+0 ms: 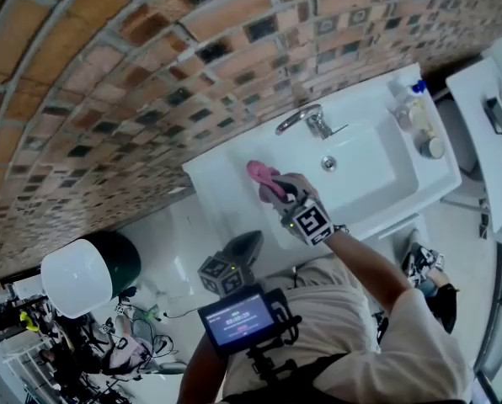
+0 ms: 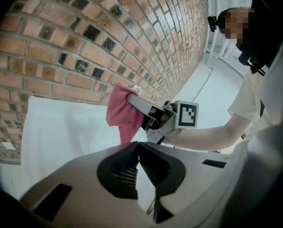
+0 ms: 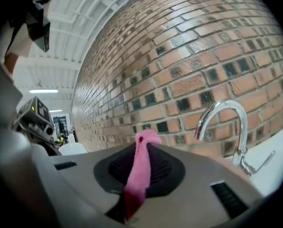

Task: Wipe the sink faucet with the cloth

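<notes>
**Inspector A:** Nearest item first: the left tool point(image 2: 138, 145). What is its condition?

**Inspector B:** It is held low and close to the person's body, on the near-left side of the sink point(image 1: 377, 183). Its jaws are pressed together at the tips with nothing between them.

**Inspector A:** And the right tool point(image 3: 144, 146)?

**Inspector B:** It is extended further out, over the near-left part of the sink. Its jaws are pinching the pink cloth point(image 2: 125, 115). A fold of the cloth stands out past the tips and the rest hangs loose below.

**Inspector A:** Is the cloth in contact with the faucet point(image 1: 301, 118)?

**Inspector B:** No. The chrome faucet stands at the far rim of the sink, beyond the cloth and to its right, clearly apart from it.

**Inspector A:** What lies further back?

**Inspector B:** A bottle with a blue cap point(image 1: 407, 98) stands on the far-right corner of the sink ledge. The brick wall point(image 1: 150, 74) rises directly behind.
</notes>
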Tool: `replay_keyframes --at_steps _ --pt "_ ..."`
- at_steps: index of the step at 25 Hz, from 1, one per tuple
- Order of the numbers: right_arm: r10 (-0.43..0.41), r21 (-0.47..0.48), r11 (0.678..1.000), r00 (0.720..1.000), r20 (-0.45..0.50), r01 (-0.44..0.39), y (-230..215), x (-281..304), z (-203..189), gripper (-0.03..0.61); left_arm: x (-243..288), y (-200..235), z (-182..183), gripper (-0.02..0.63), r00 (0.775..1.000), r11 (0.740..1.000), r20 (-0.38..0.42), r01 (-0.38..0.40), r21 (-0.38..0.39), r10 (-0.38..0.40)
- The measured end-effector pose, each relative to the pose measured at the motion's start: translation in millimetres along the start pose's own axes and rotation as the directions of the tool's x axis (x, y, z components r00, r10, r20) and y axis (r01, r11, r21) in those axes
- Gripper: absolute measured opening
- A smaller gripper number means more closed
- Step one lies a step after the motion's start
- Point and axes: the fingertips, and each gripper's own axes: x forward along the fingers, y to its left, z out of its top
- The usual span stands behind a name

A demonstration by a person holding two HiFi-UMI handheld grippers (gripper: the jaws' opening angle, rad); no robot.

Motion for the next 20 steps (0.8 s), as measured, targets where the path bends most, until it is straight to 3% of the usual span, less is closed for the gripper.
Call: replay_keyframes --at_steps 3,11,15,20 --pt "-0.037 0.076 0.996 0.999 0.005 0.037 11.5 -26.5 14.3 0.041 -20.4 5.0 6.5 -0.012 0.999 1.000 0.042 0.004 0.013 -0.004" --pt "-0.180 0.120 0.976 0.984 -0.008 0.180 60.0 -83.8 56.0 0.041 -124.1 -10.8 36.4 -0.012 0.979 0.993 0.186 0.065 0.098 -0.082" --pt "-0.220 0.203 0.956 0.975 0.024 0.211 108.8 -105.6 71.7 0.040 -186.0 5.8 29.9 -0.012 0.961 0.989 0.259 0.068 0.132 -0.100" --pt "-0.255 0.210 0.946 0.967 0.009 0.247 162.6 -120.9 63.2 0.040 -237.5 18.6 8.0 -0.012 0.938 0.989 0.327 0.079 0.125 -0.116"
